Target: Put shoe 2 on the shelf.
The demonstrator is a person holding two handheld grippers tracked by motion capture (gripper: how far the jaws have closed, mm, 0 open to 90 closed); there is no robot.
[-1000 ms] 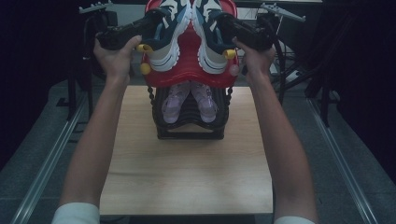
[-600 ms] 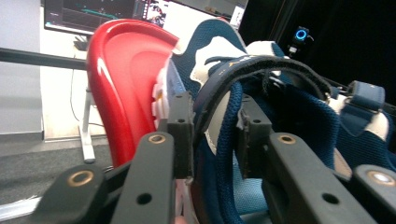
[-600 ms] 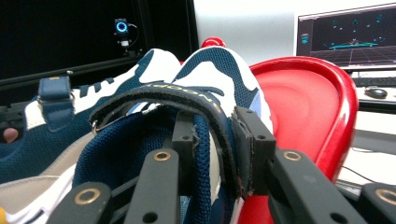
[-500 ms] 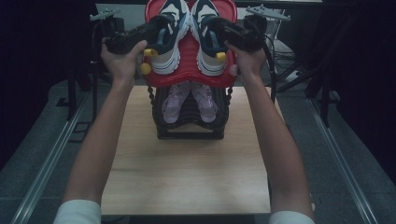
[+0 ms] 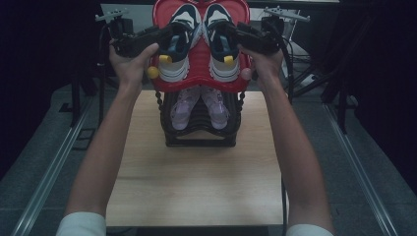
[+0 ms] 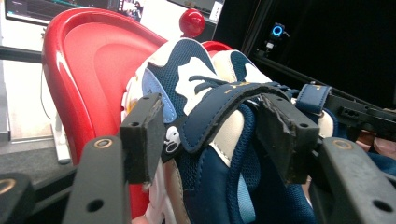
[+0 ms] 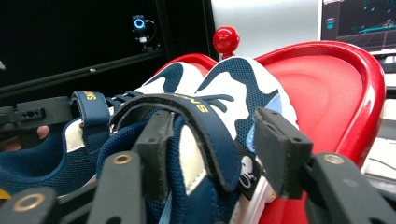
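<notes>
1. The pair of navy-and-white sneakers sits on the red tray at the top centre of the high view: left shoe (image 5: 178, 51) and right shoe (image 5: 220, 49) side by side, toes toward the person. Lower down on the black rack (image 5: 200, 132), a pair of pink shoes (image 5: 199, 105) rests on the table (image 5: 196, 187).
2. The left gripper (image 5: 167, 37) has just been opening its jaws; they stand spread on either side of the left shoe's collar and strap, one pad apart from it, the other close by it.
3. The right gripper (image 5: 231, 32) has likewise been opening; its jaws are spread about the right shoe's strap (image 7: 187, 116), not pinching it.
4. The shoes look light, with soft mesh uppers and padded collars that would give under a squeeze; the rubber soles are likely the stiff part. The collar at the heel or the strap seems the surest hold.
5. The red tray (image 6: 88, 60) looks like hard, glossy plastic, possibly slippery.
6. Gold lettering runs along the strap; it starts "SN", and the rest is too blurred to read. A small white figure logo (image 7: 247, 170) marks the side tab.
</notes>
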